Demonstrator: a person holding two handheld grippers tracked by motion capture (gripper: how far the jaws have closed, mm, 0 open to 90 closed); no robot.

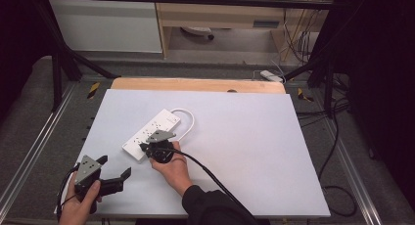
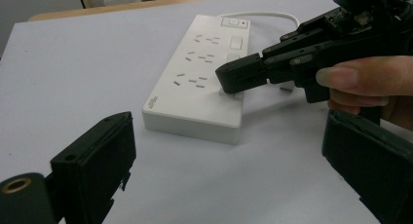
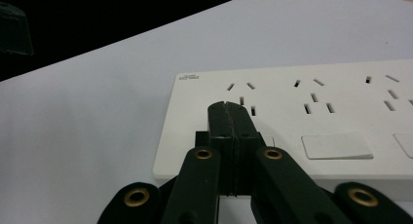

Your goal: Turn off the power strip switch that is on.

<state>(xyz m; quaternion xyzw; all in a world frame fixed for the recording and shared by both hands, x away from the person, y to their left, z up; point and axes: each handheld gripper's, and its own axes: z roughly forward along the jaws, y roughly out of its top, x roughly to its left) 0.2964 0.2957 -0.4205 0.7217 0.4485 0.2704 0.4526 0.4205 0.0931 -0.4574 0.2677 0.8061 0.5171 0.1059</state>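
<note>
A white power strip lies at an angle on the white table, left of centre, with its white cable looping behind it. My right gripper is shut with nothing between its jaws. Its joined tips rest on the top of the strip near its end, beside a row of flat rocker switches. From the left gripper view those tips press down on a small white switch on the strip. My left gripper stands open near the front left edge, short of the strip, holding nothing.
A wooden strip borders the table's far edge. Black frame bars and metal rails run along both sides. Another white power strip and several cables lie on the floor behind and to the right.
</note>
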